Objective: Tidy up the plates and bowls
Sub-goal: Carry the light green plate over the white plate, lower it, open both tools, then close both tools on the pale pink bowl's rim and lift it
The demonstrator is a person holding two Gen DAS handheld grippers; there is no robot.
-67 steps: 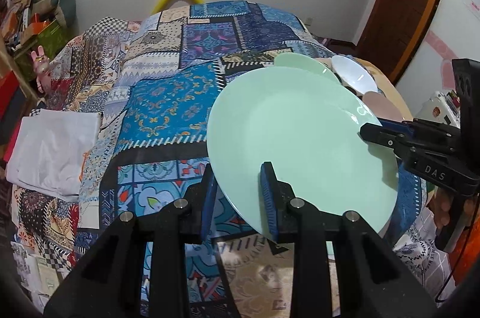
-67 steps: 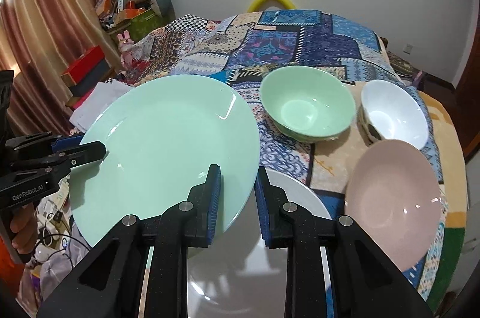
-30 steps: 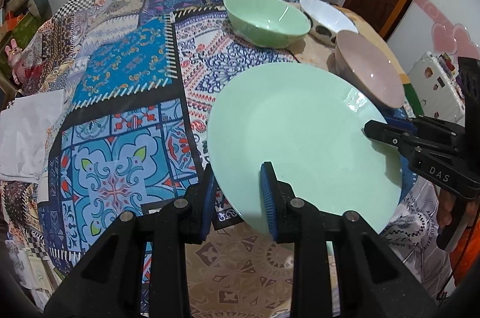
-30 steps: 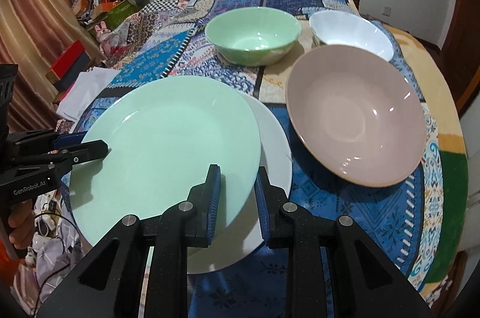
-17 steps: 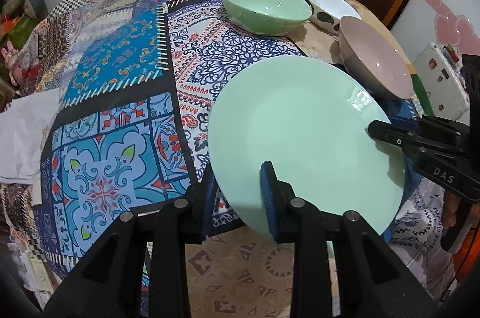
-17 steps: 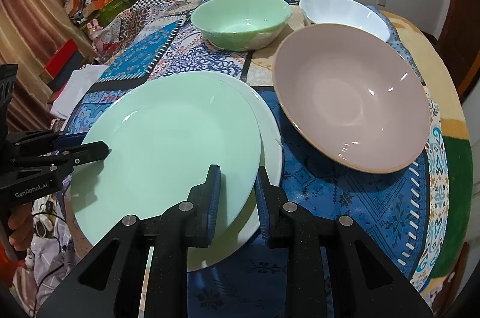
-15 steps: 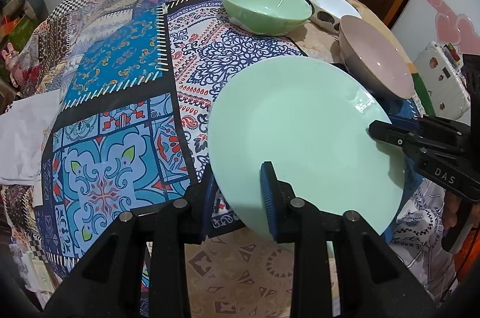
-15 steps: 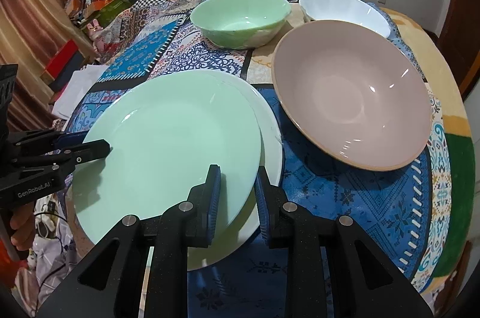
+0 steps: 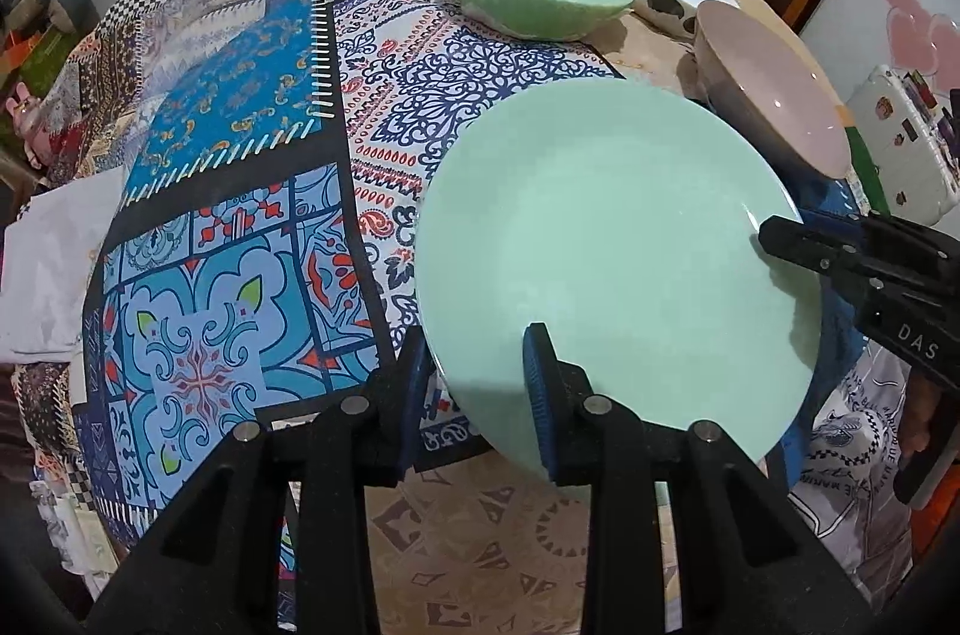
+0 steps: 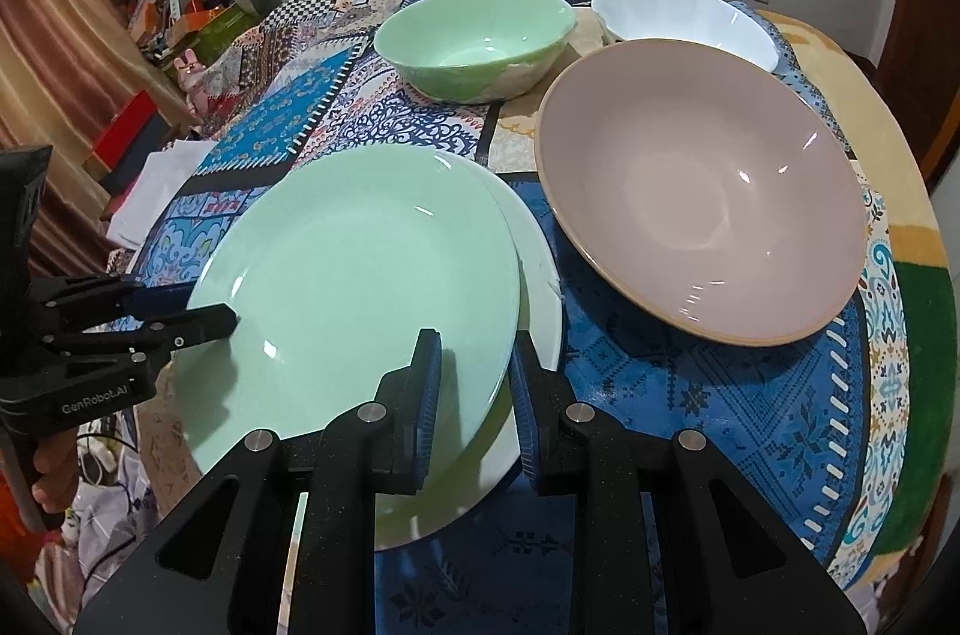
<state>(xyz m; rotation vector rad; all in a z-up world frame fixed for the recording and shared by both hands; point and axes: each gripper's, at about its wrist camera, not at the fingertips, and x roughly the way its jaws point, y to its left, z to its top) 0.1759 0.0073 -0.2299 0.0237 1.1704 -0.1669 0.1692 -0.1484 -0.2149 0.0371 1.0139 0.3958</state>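
- Right wrist view: right gripper (image 10: pixel 471 383) pinches the mint-green plate (image 10: pixel 360 287) at its near rim; plate sits over a white plate (image 10: pixel 540 275) on the patchwork tablecloth (image 10: pixel 690 425)
- Left gripper (image 9: pixel 474 377) clamps the opposite rim; pink bowl (image 10: pixel 702 185) beside

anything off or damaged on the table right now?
Nothing spilled or broken. Only oddity: the green plate sits off-centre over the white plate, whose right edge shows; both grippers grip its rim.

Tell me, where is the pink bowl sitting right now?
In the right wrist view the pink bowl sits on the patterned cloth at the right, beside the stacked green plate, with the green bowl and white bowl behind it.
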